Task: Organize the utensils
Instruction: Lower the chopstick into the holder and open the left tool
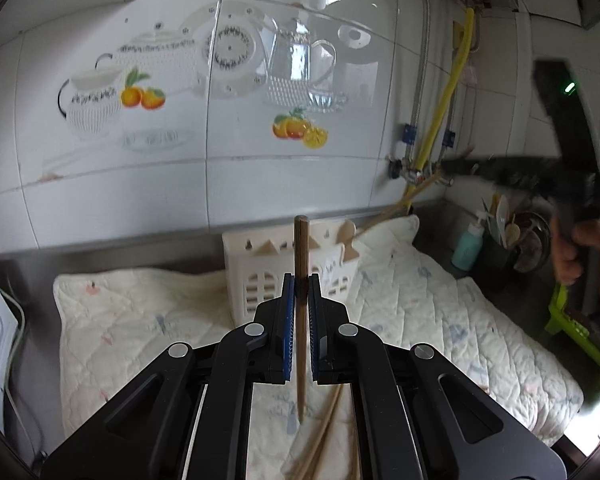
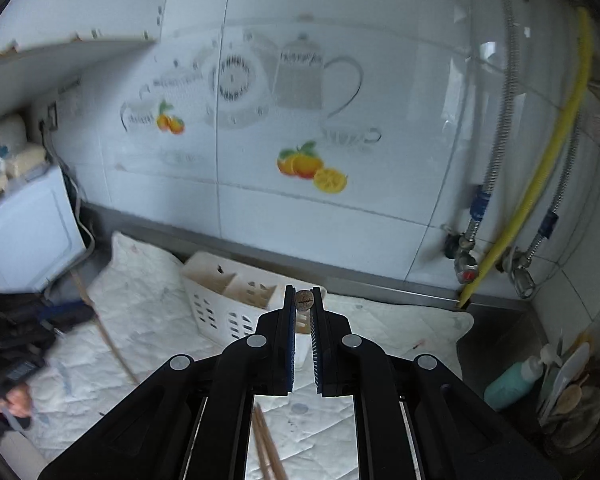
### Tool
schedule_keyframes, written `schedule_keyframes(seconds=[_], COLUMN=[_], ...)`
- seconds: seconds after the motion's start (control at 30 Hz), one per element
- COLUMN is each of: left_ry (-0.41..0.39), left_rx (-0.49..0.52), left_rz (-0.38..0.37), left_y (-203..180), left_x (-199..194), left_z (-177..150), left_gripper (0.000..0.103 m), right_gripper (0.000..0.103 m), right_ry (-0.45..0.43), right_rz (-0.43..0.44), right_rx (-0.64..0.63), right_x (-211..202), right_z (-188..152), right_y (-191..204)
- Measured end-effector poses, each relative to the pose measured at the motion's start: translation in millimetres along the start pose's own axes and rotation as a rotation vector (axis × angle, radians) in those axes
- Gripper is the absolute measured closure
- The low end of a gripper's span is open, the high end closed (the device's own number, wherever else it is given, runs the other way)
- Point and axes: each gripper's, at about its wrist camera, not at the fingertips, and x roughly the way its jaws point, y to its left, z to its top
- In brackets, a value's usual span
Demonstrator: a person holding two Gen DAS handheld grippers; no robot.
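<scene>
left claw (image 1: 301,280) gripping a chopstick (image 1: 301,264) upright | right claw (image 2: 305,300) clamping another end-on | both hanging above the holder (image 2: 236,300), probably for dropping in

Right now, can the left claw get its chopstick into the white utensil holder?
Probably yes. The left claw grips its chopstick upright, and the white holder lies just ahead on the quilted mat with its slots open; nothing stands between them.

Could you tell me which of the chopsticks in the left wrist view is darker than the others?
The dark brown chopstick clamped upright in the left claw; the paler chopsticks lie on the quilted mat.
</scene>
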Motion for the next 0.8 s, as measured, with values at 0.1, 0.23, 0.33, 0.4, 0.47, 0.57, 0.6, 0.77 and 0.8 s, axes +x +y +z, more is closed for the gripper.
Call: schedule_keyframes(seconds=[0.1, 0.23, 0.33, 0.4, 0.47, 0.57, 0.6, 0.77, 0.8], left_ry=[-0.04, -0.122, -0.178, -0.2, -0.226, -0.258, -0.267, -0.274, -0.253], left_rx=[0.013, 0.046, 0.073, 0.071, 0.066, 0.07, 0.075, 0.039, 0.019], left_rz=[0.002, 0.022, 0.051, 0.054, 0.064, 0.096, 0.109, 0.13, 0.133], left_y=[-0.3, -2.8, -4.4, -3.5, -1.8, 0.1, 0.7, 10.3, 14.6], left_x=[-4.7, -12.2, -11.5, -5.3, 3.2, 18.1, 23.9, 53.3, 62.9], left_z=[20.0, 59.9, 88.0, 105.1, 119.0, 136.0, 139.8, 141.8, 139.1], left_gripper=[0.098, 0.098, 0.098, 0.098, 0.098, 0.098, 0.098, 0.098, 0.098], right_gripper=[0.096, 0.096, 0.096, 0.091, 0.081, 0.074, 0.073, 0.072, 0.072], right_ry=[0.07, 0.126, 0.131, 0.12, 0.1, 0.062, 0.052, 0.019, 0.015], right_rz=[0.008, 0.014, 0.015, 0.016, 0.009, -0.006, -0.013, -0.023, -0.022], right_rx=[-0.013, -0.007, 0.017, 0.024, 0.027, 0.024, 0.018, 0.01, 0.013], right_x=[28.6, 57.6, 68.4, 70.1, 67.3, 56.5, 52.0, 32.2, 29.3], right_z=[1.7, 1.5, 1.5, 1.5, 0.9, -2.8, -5.3, -23.4, -27.4], right_y=[2.7, 2.7, -3.0, -6.2, -8.8, -14.5, -15.8, -22.2, -23.9])
